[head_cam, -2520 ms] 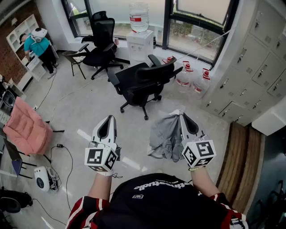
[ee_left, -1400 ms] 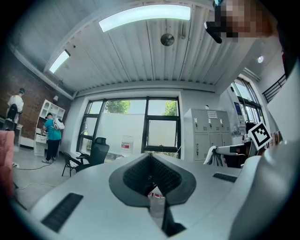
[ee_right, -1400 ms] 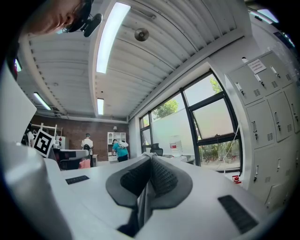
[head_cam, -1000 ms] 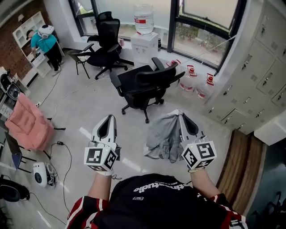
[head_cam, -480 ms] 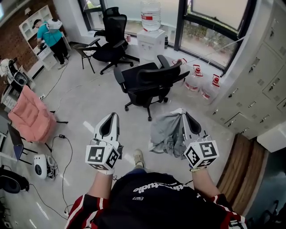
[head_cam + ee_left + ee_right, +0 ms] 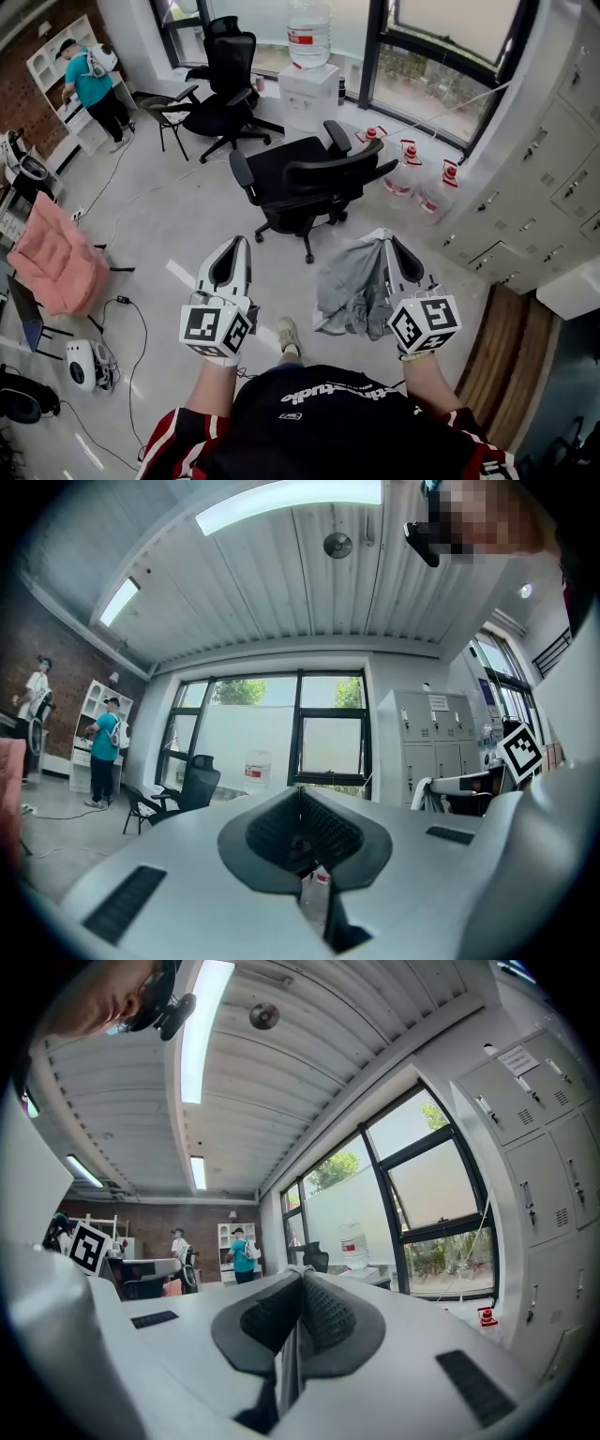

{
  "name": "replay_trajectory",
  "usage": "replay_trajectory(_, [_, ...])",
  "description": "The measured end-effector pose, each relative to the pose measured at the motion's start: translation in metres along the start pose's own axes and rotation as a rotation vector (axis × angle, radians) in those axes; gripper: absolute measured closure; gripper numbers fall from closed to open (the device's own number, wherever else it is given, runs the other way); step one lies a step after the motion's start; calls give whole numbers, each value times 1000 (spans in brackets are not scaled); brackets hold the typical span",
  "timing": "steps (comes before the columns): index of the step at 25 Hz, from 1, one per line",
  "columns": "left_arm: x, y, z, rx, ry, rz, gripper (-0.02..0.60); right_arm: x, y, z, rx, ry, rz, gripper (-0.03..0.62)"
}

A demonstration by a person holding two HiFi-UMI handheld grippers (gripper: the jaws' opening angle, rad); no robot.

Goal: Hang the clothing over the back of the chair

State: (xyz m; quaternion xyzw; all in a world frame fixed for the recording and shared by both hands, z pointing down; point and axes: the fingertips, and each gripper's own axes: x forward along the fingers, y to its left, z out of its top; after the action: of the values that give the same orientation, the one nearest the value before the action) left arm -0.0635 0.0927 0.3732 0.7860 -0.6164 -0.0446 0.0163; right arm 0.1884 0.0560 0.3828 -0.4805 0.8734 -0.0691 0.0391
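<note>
Carry stage, I'd say. Well short of the chair (image 6: 305, 178), the right gripper (image 6: 385, 241) is clamped on a grey garment (image 6: 345, 286), which droops from its tip on the chair's near side. The left gripper (image 6: 235, 243), just as far from the chair, is closed with nothing in it. Next move probably means closing in on the chair, lifting the cloth above the backrest (image 6: 339, 169) and draping it over. Head view gives you the droop and the chair; the right gripper view only shows a thin fold (image 6: 287, 1358) pinched between the pads.
</note>
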Motion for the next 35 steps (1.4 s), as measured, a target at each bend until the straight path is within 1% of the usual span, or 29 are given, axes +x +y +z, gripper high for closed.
replay_trajectory(12, [119, 98, 19, -7, -9, -46, 557, 143, -20, 22, -8, -15, -60, 574])
replay_trajectory(17, [148, 142, 26, -12, -9, -59, 557, 195, -13, 25, -7, -17, -79, 574])
replay_trajectory(21, [166, 169, 29, -19, -8, -70, 558, 226, -9, 26, -14, -18, -95, 574])
replay_trajectory(28, [187, 195, 21, -43, -5, -98, 557, 251, -12, 24, -25, -10, -138, 574])
replay_trajectory(35, [216, 194, 13, -51, 6, -139, 557, 267, -22, 22, -31, -4, -151, 574])
